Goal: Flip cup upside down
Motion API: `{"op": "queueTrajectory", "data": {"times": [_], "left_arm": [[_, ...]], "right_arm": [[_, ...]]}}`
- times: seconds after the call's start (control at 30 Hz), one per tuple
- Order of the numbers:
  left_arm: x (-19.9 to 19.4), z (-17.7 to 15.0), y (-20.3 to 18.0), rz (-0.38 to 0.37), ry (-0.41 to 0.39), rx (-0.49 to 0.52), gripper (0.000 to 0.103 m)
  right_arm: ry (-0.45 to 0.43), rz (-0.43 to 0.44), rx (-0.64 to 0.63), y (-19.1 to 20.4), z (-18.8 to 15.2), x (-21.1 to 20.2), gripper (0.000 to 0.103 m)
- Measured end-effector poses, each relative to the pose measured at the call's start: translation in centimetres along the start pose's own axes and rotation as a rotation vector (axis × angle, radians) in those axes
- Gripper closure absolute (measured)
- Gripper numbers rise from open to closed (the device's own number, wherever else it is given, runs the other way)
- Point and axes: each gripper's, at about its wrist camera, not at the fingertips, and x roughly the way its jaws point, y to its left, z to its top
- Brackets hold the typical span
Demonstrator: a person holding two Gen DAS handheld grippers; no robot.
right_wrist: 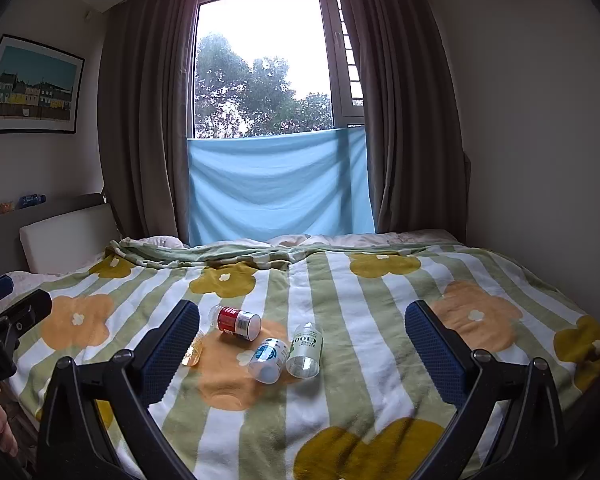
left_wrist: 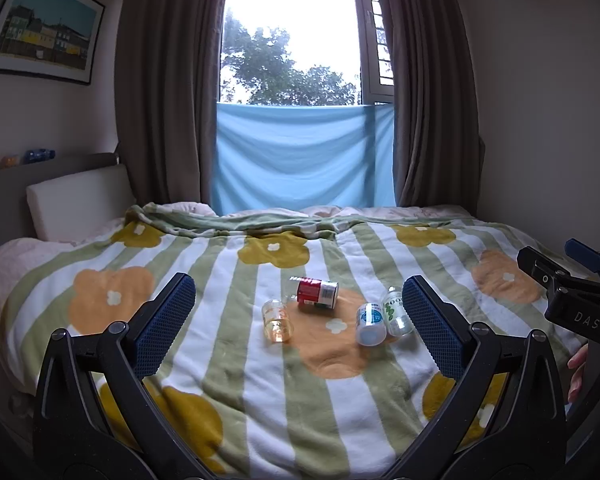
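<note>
left claw (left_wrist: pixel 298 320): wide, holding nothing, above blanket (left_wrist: pixel 228 360) | right claw (right_wrist: pixel 302 340): wide, holding nothing | cups on bed: orange-tinted (left_wrist: pixel 277 321), red-label (left_wrist: pixel 316 293), blue-label (left_wrist: pixel 370 324), green-label (left_wrist: pixel 396 315), all lying on their sides, close together

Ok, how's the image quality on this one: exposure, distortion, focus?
Left wrist view: window blown out, curtains bowed by fisheye, cups sharp. Right wrist view: same blown-out sky, dark corners, left finger hides part of the orange cup.
</note>
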Motion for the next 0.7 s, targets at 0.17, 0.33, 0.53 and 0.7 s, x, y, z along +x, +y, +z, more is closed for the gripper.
{"op": "queueTrajectory", "data": {"times": [0.17, 0.33, 0.53, 0.7], "left_arm": [[0.0, 0.0, 0.0, 0.000, 0.001, 0.001, 0.000], [0.0, 0.0, 0.0, 0.000, 0.000, -0.001, 0.000], [0.1, -0.1, 0.1, -0.001, 0.005, -0.001, 0.000], [0.6, -0.5, 0.8, 0.002, 0.015, -0.007, 0.000]], "right_arm": [[0.000, 0.002, 0.001, -0.1, 0.0, 0.1, 0.000], [0.000, 0.001, 0.000, -0.1, -0.1, 0.0, 0.000], [0.011, -0.003, -0.027, -0.3, -0.1, 0.5, 0.000], [0.058, 0.005, -0.048, 0.0, 0.3, 2.2, 0.000]]}}
